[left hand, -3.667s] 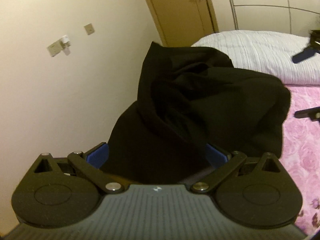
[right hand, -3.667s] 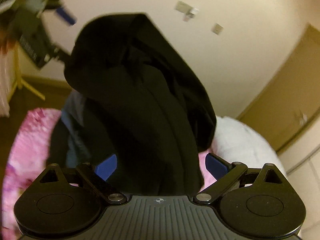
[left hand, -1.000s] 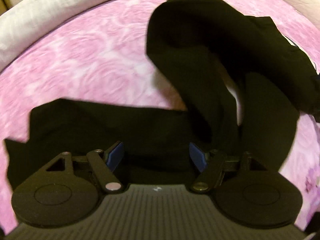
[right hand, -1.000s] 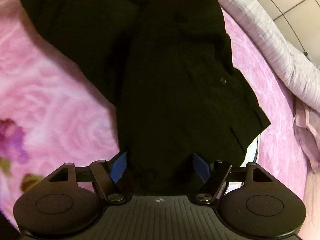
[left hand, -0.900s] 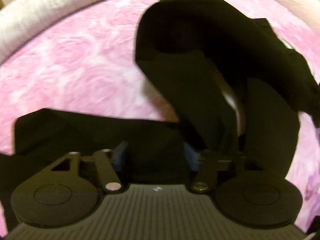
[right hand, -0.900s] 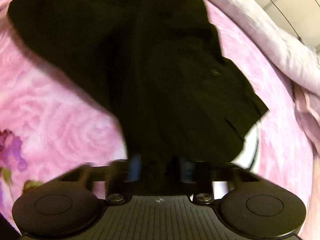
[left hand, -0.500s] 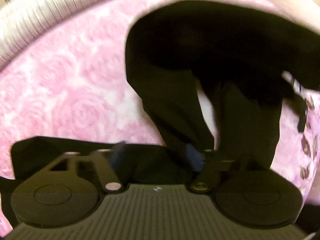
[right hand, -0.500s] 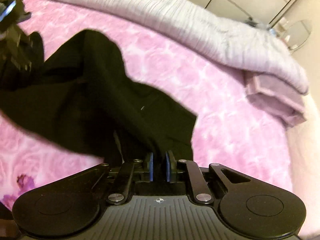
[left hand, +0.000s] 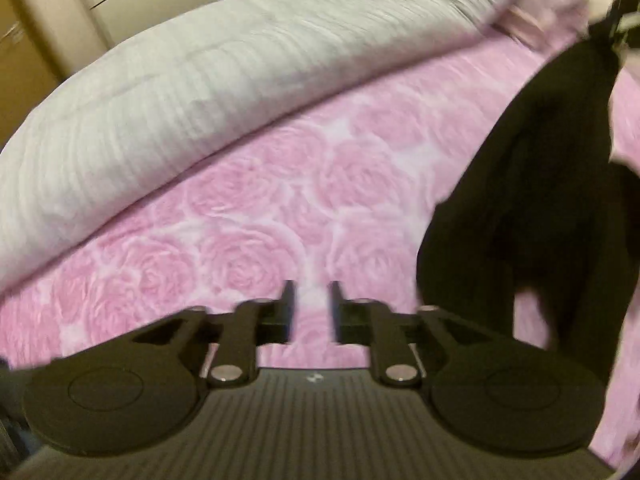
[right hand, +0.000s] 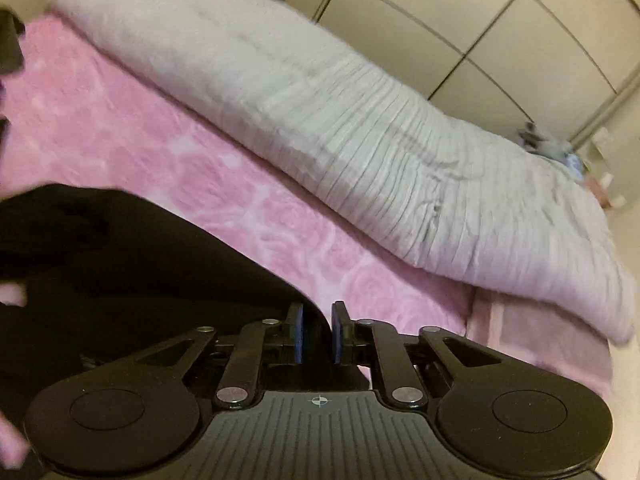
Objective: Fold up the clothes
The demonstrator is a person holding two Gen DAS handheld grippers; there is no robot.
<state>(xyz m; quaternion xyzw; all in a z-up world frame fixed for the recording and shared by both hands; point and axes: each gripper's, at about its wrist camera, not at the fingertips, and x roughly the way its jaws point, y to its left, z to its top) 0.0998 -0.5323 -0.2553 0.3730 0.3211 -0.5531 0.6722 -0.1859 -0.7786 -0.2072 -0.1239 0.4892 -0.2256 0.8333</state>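
Observation:
A black garment (left hand: 540, 200) hangs in a long bunch at the right of the left wrist view, tapering up to my right gripper (left hand: 614, 36) at the top right corner. In the right wrist view the same black garment (right hand: 120, 260) fills the lower left, and its edge runs in between the fingers of my right gripper (right hand: 316, 332). Those jaws are opening, with the cloth still caught between the blue pads. My left gripper (left hand: 310, 308) hovers over the pink rose-patterned bedsheet (left hand: 260, 220). Its jaws are opening too, and only sheet shows in the narrow gap.
A grey-white ribbed duvet (right hand: 360, 140) lies rolled along the far side of the bed, also in the left wrist view as the duvet (left hand: 200, 80). A folded pale pink cloth (right hand: 540, 340) sits at its right end. Cream wardrobe doors (right hand: 480, 20) stand behind.
Both grippers rose and swung away across the bed. The left gripper let go of the black garment, which now hangs only from the right gripper. Both jaws closed, then widened a little.

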